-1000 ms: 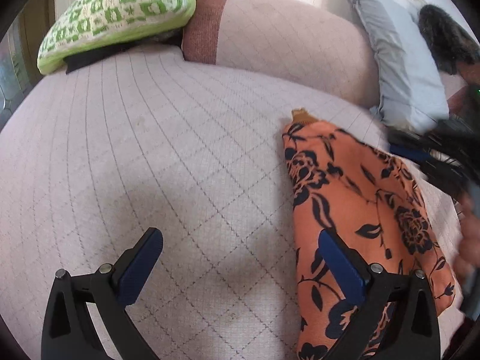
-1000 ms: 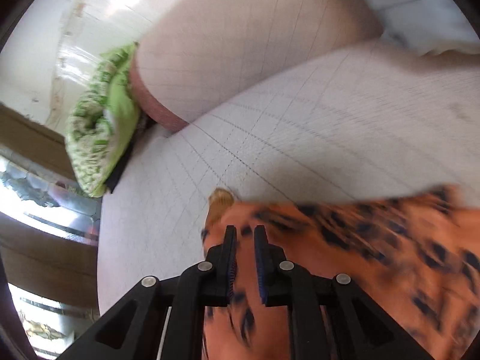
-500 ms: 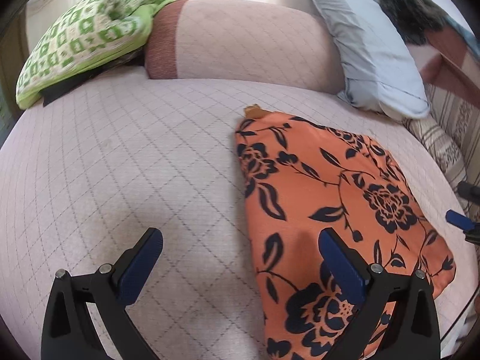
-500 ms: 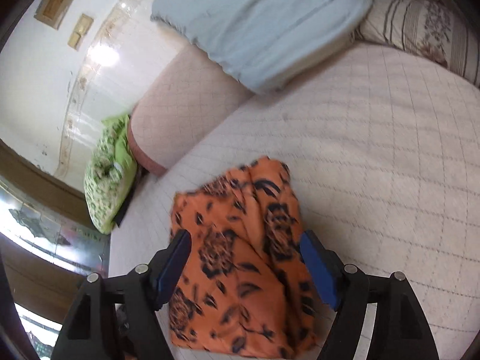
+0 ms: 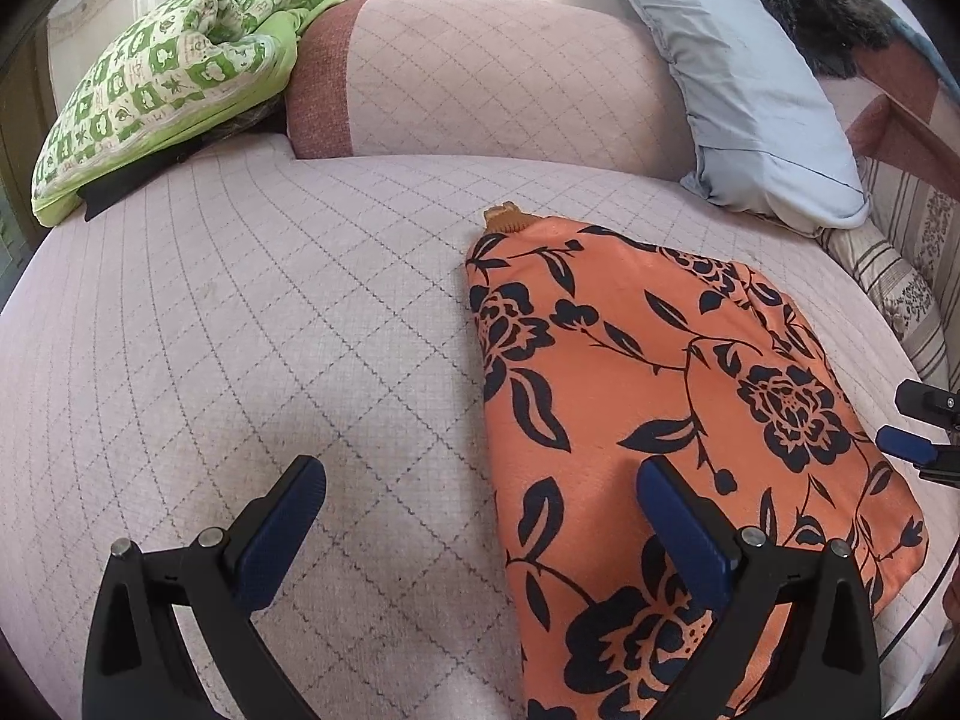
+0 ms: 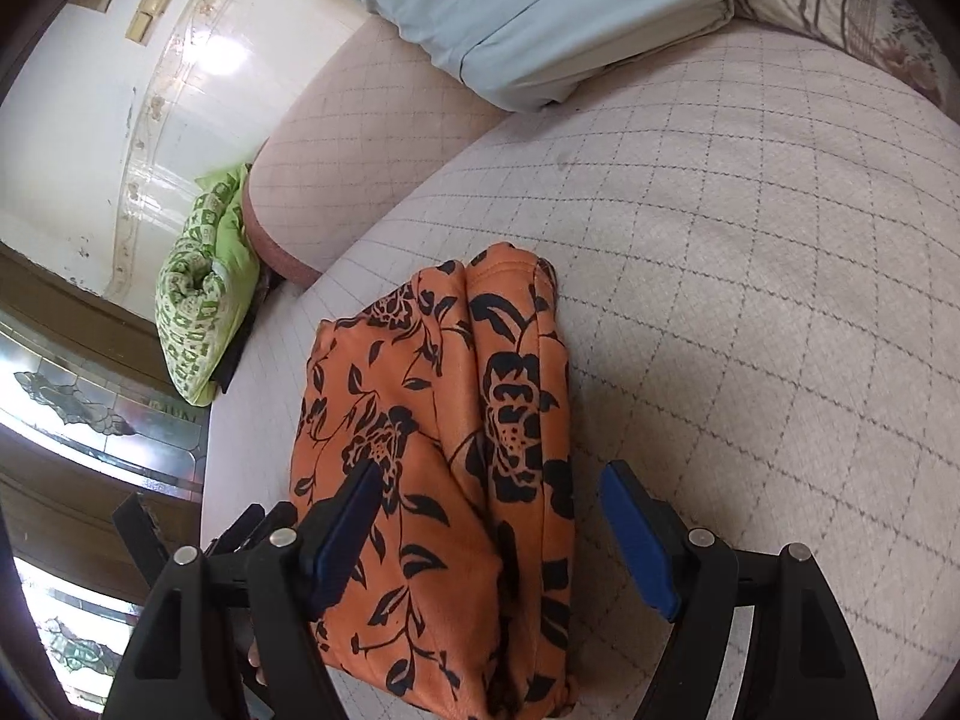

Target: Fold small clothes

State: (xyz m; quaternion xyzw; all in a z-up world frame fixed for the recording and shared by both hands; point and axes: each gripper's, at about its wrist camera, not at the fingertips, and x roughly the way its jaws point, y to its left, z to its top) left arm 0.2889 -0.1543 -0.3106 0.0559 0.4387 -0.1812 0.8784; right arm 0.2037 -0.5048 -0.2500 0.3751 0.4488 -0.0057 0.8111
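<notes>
An orange garment with black flowers (image 5: 660, 396) lies folded into a flat packet on the pink quilted bed (image 5: 240, 330). My left gripper (image 5: 480, 516) is open and empty, with its right finger over the garment's near edge. My right gripper (image 6: 492, 528) is open and empty above the garment (image 6: 432, 450), which shows layered folds along its right side. The right gripper's tip shows at the right edge of the left wrist view (image 5: 918, 438).
A green patterned pillow (image 5: 162, 96) lies at the far left. A pink bolster (image 5: 480, 78) runs along the back. A pale blue pillow (image 5: 750, 90) and a striped cushion (image 5: 900, 276) sit at the far right.
My right gripper let go of the garment, opened and drew back. The garment now lies folded and still. The left gripper pulled back a little and stayed open.
</notes>
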